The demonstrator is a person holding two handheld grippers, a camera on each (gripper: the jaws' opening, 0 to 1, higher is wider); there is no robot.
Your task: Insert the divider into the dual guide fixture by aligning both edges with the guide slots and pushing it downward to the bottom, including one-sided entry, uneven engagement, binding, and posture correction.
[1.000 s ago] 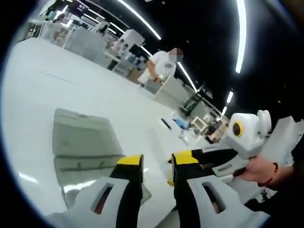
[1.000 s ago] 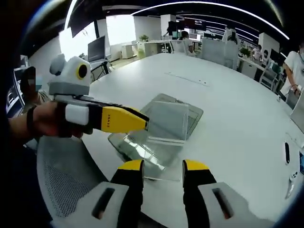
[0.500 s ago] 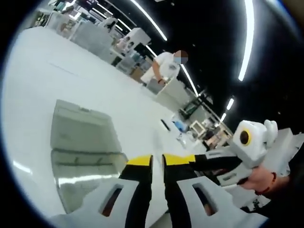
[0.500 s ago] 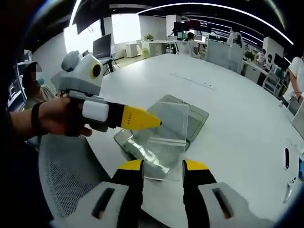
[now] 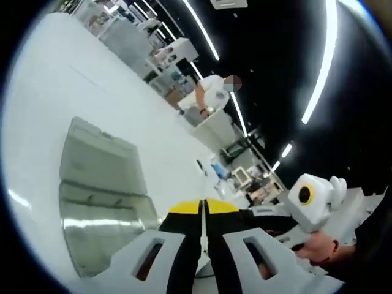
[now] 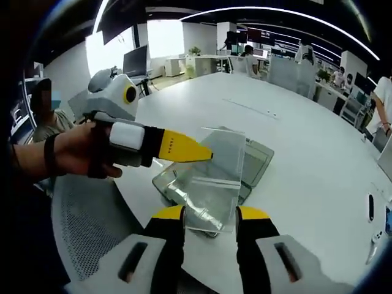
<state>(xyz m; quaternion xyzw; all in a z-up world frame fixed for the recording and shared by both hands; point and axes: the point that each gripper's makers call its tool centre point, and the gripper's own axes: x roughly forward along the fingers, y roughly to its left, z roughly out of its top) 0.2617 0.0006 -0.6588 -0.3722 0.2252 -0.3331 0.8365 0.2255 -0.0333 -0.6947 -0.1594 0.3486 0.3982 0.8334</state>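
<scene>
A clear divider (image 6: 214, 184) hangs tilted above the table, with its upper left corner in my left gripper (image 6: 203, 154), which a hand (image 6: 76, 150) holds. Under and behind it lies the clear grey guide fixture (image 6: 258, 155). My right gripper (image 6: 210, 214) stands open, and the divider's lower edge is just beyond its fingertips. In the left gripper view my left gripper (image 5: 203, 207) is shut on the divider's thin edge (image 5: 203, 231). The fixture (image 5: 98, 165) lies to the left there, and the right gripper (image 5: 263, 215) comes in from the right.
The white table (image 6: 306, 135) stretches far behind the fixture. A grey mesh chair (image 6: 92, 226) stands at its near edge. Small dark items (image 6: 370, 208) lie at the far right. A person (image 5: 211, 92) stands at a distant desk.
My left gripper's jaws have closed from open onto the divider's edge. The divider has risen off the fixture and come nearer the right gripper, which stays open.
</scene>
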